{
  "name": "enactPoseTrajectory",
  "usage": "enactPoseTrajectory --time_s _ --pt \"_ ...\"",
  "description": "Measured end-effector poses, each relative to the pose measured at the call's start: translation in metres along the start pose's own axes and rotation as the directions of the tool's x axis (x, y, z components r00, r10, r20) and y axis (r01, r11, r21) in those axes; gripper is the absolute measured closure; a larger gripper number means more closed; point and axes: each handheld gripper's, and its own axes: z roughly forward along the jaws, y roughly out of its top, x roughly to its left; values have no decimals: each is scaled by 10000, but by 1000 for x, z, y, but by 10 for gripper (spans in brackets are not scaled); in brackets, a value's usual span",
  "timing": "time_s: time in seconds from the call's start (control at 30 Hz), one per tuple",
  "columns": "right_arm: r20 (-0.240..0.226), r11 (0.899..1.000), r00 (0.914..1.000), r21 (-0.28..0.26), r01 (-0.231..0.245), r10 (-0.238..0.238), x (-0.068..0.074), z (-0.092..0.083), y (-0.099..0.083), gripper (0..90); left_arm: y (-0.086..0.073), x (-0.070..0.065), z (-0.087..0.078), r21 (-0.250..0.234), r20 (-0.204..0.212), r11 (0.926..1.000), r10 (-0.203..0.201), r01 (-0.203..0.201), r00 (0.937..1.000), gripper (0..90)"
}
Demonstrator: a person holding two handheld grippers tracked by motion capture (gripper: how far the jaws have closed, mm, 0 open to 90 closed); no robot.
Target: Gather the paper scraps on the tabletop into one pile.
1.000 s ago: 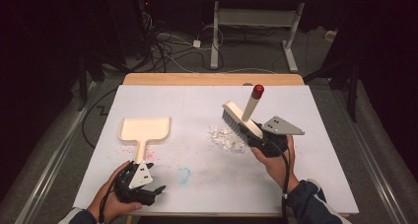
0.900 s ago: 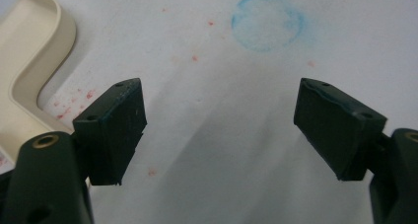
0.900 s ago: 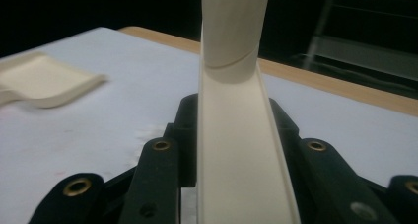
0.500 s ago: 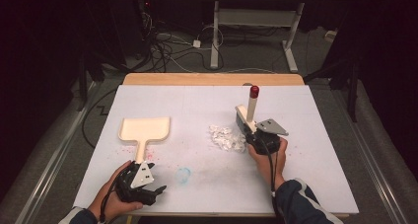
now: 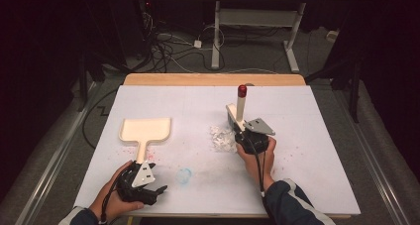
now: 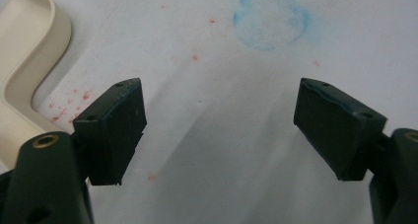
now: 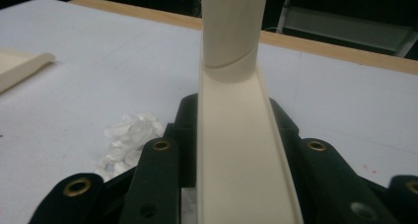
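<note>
While the right hand-held gripper [image 5: 246, 134] clamps the cream plastic brush with a red-tipped handle [image 5: 239, 107] at centre right of the white surface [image 5: 307, 136], just right of the crumpled white scraps [image 5: 221, 138], left hand-held gripper [image 5: 143, 185] released, near left, by the cream plastic dustpan [image 5: 145, 130].

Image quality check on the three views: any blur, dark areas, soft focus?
High view: table evenly lit, surrounding floor dark; crumpled white scraps small and soft. Left gripper view: jaws and the blue ring stain slightly soft, dustpan cropped. Right gripper view: brush looms close, the near end blurred; background dim.
</note>
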Motion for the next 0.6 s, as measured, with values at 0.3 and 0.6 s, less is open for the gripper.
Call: enactPoseTrajectory --time_s 0.3,0.6 --pt "-166 9980 9999 -637 4 -14 -20 -20 10 676 2 1 0 -69 -172 10000 -8 7 9999 192" --pt "-295 9932 9994 -1149 -189 156 -50 -47 15 676 1 2 -1 -75 -296 9999 -96 94 9995 192"
